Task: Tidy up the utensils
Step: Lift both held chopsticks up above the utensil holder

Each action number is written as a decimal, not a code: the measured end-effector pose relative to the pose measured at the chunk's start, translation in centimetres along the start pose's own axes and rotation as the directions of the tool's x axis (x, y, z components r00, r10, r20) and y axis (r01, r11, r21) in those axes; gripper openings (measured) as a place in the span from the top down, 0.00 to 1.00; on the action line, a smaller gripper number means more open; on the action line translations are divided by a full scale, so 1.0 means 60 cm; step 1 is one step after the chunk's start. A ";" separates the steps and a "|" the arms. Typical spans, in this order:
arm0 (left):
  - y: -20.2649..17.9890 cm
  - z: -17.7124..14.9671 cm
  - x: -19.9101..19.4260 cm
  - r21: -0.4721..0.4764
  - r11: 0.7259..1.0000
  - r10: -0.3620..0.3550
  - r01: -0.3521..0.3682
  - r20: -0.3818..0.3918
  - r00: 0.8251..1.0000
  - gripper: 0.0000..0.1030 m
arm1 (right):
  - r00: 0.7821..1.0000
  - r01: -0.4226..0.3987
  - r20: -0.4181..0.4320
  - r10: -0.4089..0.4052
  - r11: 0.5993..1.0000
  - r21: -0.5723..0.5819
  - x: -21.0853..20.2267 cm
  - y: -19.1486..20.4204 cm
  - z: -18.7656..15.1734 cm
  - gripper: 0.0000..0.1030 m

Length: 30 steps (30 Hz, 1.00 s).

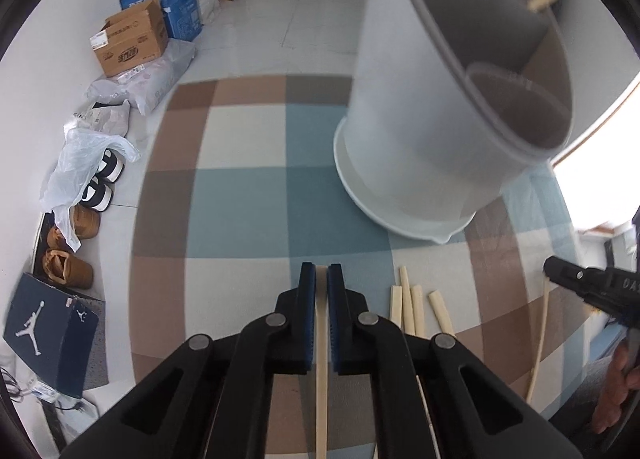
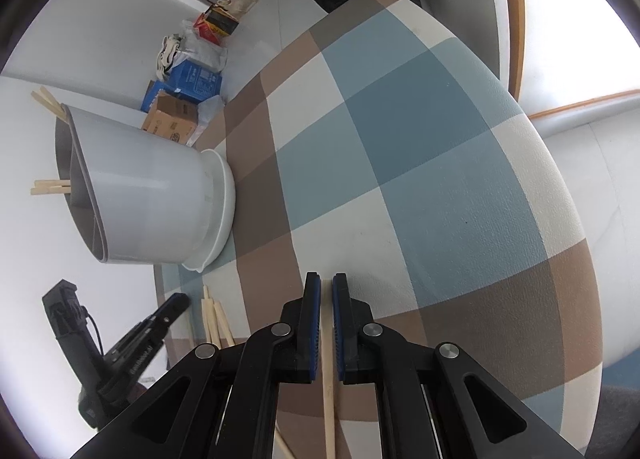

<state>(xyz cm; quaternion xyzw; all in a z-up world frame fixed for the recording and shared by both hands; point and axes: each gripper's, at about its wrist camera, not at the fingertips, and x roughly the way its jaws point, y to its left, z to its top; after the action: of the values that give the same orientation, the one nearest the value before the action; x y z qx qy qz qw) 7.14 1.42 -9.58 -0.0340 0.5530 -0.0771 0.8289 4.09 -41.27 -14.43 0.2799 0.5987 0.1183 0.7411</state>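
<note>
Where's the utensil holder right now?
Left wrist view: utensil holder stands upper right on the checked tablecloth, beyond the loose chopsticks.

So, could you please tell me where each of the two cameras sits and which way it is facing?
Left wrist: on the left gripper, looking along a pale wooden chopstick between its fingers toward the grey plastic utensil holder; the right gripper shows at the frame's right.
Right wrist: on the right gripper, its own chopstick between its fingers, facing across the checked tablecloth; the left gripper shows lower left.
Shared: holder, tablecloth, loose chopsticks.
</note>
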 end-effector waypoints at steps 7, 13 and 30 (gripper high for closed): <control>-0.007 0.005 -0.095 -0.021 0.999 -0.028 0.033 0.206 0.978 0.98 | 0.982 -0.041 0.177 0.065 0.990 -0.138 -0.063 0.054 -0.008 0.95; -0.018 0.009 -0.137 -0.045 0.993 -0.089 0.108 0.307 0.948 0.98 | 0.943 -0.054 0.309 0.125 0.972 -0.230 -0.114 0.086 -0.023 0.95; -0.030 0.047 -0.274 -0.051 0.984 -0.096 0.169 0.649 0.755 0.98 | 0.841 -0.070 0.456 0.290 0.895 -0.440 -0.228 0.218 -0.011 0.95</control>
<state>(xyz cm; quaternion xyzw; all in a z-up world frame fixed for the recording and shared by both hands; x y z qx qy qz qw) 3.39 2.28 6.76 -0.1414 0.2346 -0.0896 0.9576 2.04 -37.41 4.02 0.1972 0.3133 0.2321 0.8995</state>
